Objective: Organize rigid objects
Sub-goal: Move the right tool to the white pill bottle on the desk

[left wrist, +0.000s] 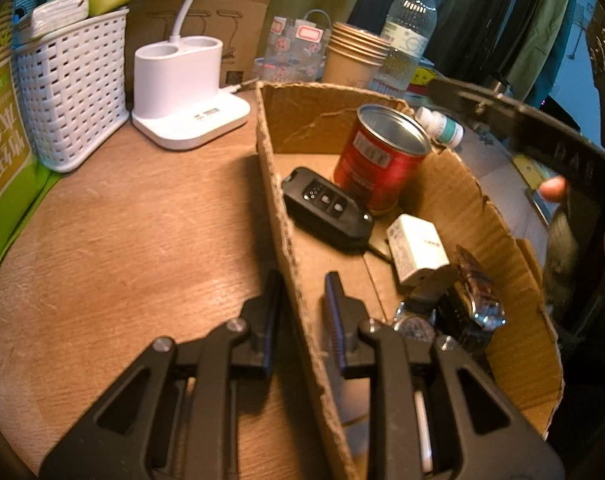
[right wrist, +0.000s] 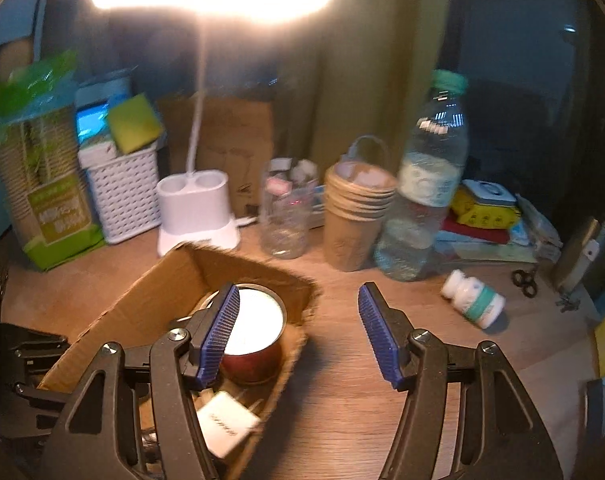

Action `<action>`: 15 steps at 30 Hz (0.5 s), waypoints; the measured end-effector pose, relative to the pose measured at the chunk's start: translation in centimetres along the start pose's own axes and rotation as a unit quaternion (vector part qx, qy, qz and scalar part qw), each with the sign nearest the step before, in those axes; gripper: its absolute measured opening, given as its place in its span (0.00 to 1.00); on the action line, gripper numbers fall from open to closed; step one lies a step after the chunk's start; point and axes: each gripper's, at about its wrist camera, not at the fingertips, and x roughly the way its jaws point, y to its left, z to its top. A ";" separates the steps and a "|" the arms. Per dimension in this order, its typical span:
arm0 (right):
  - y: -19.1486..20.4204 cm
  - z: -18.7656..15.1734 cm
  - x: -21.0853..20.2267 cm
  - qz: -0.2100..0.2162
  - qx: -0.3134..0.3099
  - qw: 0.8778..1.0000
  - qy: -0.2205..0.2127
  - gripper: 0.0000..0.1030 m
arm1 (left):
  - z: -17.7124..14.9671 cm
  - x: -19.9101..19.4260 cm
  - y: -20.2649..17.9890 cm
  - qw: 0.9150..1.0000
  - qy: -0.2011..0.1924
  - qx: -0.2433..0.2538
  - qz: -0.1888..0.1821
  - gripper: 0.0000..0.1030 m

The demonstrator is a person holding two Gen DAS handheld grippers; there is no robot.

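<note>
Right gripper (right wrist: 298,328) open over table, red can (right wrist: 258,336) in cardboard box (right wrist: 142,292), pill bottle (right wrist: 473,298) beside.

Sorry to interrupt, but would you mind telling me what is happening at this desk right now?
A person with a gripper in each hand is sorting small hard items into a cardboard box on the wooden desk. The left gripper is clamped on the box's side wall, steadying it. Inside are a red tin, a black car key, a white charger and a wristwatch. The right gripper hangs open and empty beside the tin. A small white pill bottle lies outside the box.
</note>
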 end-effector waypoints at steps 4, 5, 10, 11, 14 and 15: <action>-2.8 0.2 -0.2 -0.041 0.016 0.999 -0.007 0.63 | 0.0 0.0 0.0 1.000 0.000 0.000 0.000 0.22; -3.6 0.1 0.0 -0.054 0.020 0.998 -0.006 0.64 | 0.0 0.0 -0.1 1.000 0.000 0.000 0.000 0.22; -7.5 -0.4 1.3 -0.081 0.055 0.995 0.006 0.64 | 0.0 0.0 -0.1 1.000 0.000 0.000 0.000 0.22; -8.1 -0.6 1.7 -0.085 0.060 0.995 0.010 0.64 | 0.0 0.0 -0.1 1.000 0.000 0.000 0.000 0.22; -9.7 -1.0 2.9 -0.095 0.071 0.993 0.024 0.64 | 0.0 0.0 0.0 1.000 0.000 0.000 0.000 0.22; -10.2 -1.1 3.3 -0.097 0.075 0.992 0.029 0.64 | 0.0 0.0 0.0 1.000 0.000 0.000 0.000 0.22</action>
